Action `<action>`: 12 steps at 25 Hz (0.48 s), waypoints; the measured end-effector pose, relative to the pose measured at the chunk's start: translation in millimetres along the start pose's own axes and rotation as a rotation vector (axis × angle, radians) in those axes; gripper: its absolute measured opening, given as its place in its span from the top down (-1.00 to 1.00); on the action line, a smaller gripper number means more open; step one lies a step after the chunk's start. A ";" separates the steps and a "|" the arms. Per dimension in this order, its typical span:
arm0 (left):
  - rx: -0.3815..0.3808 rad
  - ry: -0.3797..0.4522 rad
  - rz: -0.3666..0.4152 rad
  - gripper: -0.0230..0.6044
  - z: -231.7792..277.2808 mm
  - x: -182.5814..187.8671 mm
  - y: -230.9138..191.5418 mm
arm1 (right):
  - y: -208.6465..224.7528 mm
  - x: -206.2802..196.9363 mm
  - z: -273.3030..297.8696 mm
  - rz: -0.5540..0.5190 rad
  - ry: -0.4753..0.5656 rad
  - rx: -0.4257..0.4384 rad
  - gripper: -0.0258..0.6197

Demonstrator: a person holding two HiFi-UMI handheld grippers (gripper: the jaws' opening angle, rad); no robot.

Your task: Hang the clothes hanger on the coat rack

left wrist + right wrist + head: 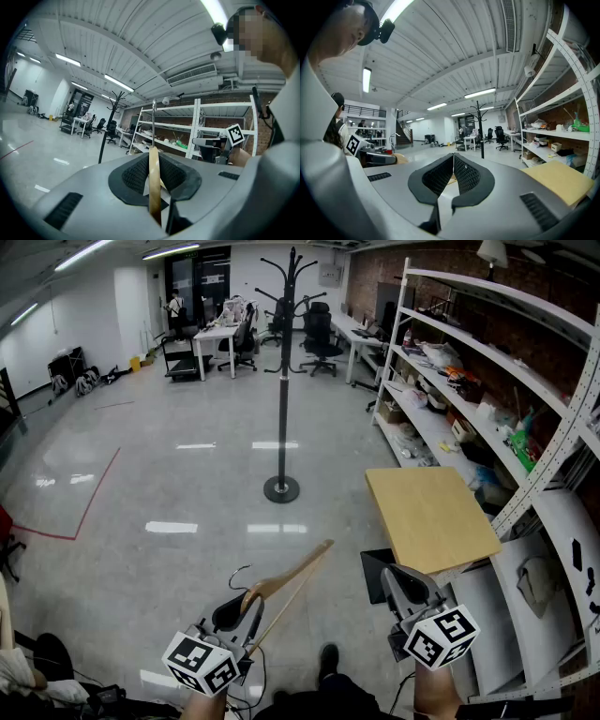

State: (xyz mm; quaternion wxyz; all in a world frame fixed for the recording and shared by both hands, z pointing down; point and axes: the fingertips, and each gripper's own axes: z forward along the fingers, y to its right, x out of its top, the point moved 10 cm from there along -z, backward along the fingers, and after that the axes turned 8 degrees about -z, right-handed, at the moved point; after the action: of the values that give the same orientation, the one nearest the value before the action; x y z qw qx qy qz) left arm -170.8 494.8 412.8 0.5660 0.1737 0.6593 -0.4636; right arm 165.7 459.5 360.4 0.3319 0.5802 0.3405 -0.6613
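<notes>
A wooden clothes hanger [291, 579] with a metal hook is clamped in my left gripper [246, 606] at the bottom left of the head view, its arm pointing up and right. In the left gripper view the hanger [153, 183] stands edge-on between the pads of my left gripper [153, 165]. My right gripper [398, 579] is at the bottom right, shut with nothing in it; its jaws [453, 161] meet at the tips. The black coat rack [283, 381] stands upright on the floor well ahead, and the coat rack [480, 126] is also in the right gripper view.
A light wooden tabletop [431, 517] sits just right of my right gripper. White metal shelving [487, 381] full of items runs along the right wall. Desks and office chairs [319, 334] stand at the back. A red tape line [89, 502] marks the floor at left.
</notes>
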 end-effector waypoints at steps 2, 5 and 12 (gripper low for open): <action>0.006 0.000 0.005 0.76 11.8 4.8 -8.0 | 8.8 -2.1 15.0 0.003 0.005 0.011 0.90; 0.005 -0.010 0.019 0.76 37.5 12.6 -16.1 | 29.7 -4.4 36.1 -0.010 0.003 0.021 0.90; 0.018 -0.011 0.057 0.76 123.3 43.2 -28.2 | 113.7 -2.6 91.6 0.007 0.051 0.021 0.90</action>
State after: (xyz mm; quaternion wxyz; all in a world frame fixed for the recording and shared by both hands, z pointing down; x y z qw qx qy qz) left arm -132.8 368.1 394.0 0.5810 0.1949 0.6467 -0.4541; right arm 211.3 320.8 364.3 0.3194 0.6015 0.3398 -0.6486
